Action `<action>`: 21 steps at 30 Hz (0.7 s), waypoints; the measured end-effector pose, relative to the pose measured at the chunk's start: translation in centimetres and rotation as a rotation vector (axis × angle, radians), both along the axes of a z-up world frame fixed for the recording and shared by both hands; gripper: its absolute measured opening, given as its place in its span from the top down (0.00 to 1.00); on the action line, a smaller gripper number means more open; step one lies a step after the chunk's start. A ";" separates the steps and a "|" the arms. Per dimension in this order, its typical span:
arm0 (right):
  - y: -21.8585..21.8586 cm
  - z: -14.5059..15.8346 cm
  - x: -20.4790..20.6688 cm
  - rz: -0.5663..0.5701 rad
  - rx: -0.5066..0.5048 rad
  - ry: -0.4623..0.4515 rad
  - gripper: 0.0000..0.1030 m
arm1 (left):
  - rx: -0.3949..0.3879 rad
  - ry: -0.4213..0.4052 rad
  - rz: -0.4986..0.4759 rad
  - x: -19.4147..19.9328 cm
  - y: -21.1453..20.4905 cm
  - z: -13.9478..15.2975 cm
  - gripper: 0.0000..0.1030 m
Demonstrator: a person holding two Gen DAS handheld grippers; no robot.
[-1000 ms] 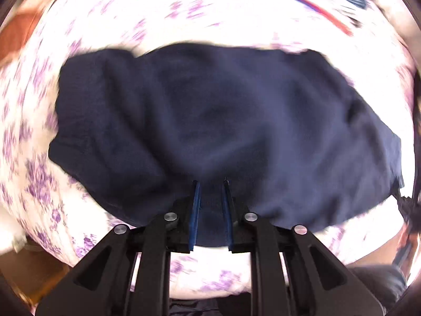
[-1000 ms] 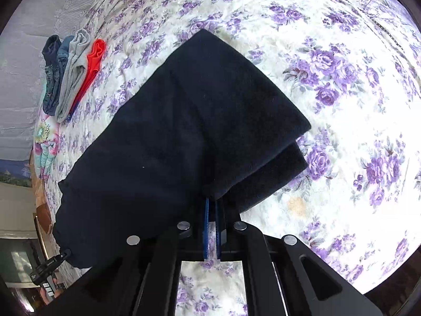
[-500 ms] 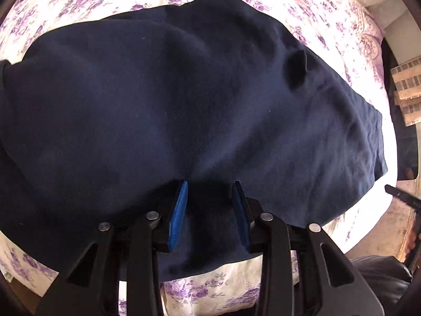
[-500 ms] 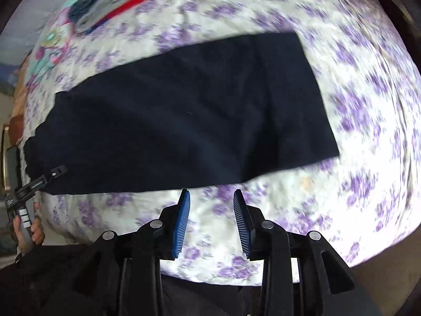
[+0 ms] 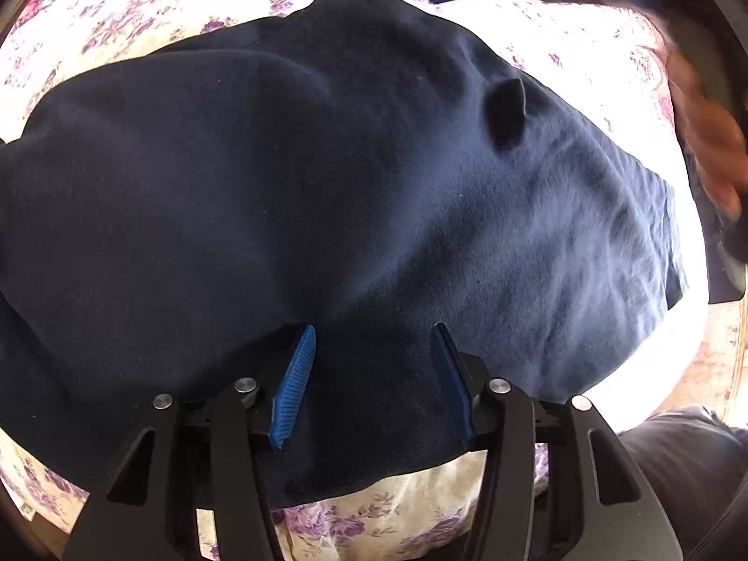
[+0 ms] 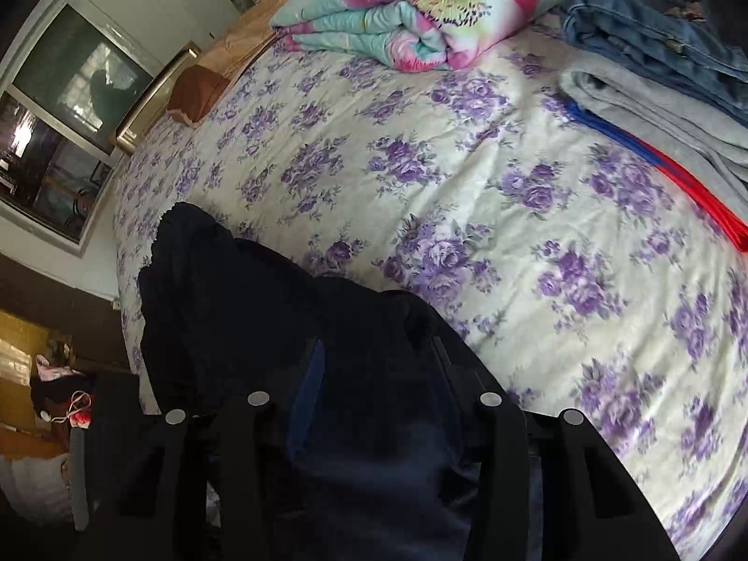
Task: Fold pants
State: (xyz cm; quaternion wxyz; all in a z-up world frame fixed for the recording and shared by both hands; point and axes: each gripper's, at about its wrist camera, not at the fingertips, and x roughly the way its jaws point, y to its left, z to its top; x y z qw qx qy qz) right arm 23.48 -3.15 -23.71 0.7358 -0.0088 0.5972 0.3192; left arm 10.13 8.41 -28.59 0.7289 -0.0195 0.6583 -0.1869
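Observation:
The dark navy pants [image 5: 327, 177] lie folded flat on the floral bedspread [image 5: 364, 519] and fill most of the left wrist view. My left gripper [image 5: 371, 341] is open, its blue pads spread just above the near edge of the cloth, holding nothing. In the right wrist view the pants [image 6: 224, 308] lie at the lower left, and my right gripper [image 6: 374, 360] is open low over them, its fingers dark against the cloth. The other gripper and a hand [image 5: 710, 140] show blurred at the top and right of the left wrist view.
A stack of folded clothes, jeans [image 6: 654, 32], grey [image 6: 664, 117] and red-blue [image 6: 678, 177], lies at the far right of the bed. A folded flowered quilt [image 6: 411, 9] sits at the head. A window [image 6: 61, 107] and the bed edge are at the left.
Both grippers released the pants and opened. The left opened wider over the near edge. The right swung from the bed's front to low over the pants, now facing the headboard.

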 end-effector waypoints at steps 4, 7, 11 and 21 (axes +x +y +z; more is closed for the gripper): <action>0.9 -0.8 0.4 0.043 -0.044 0.011 0.61 | -0.030 0.005 0.011 -0.2 0.9 0.1 0.51; 1.0 -1.3 0.4 0.062 -0.069 0.014 0.61 | -0.053 0.016 0.018 0.0 2.2 0.0 0.52; 1.4 -2.2 0.7 0.077 -0.057 0.044 0.98 | -0.061 0.019 0.025 0.1 2.6 0.1 0.51; 3.6 -4.9 3.4 0.053 -0.191 -0.026 0.98 | -0.026 0.015 0.056 1.6 2.4 0.1 0.53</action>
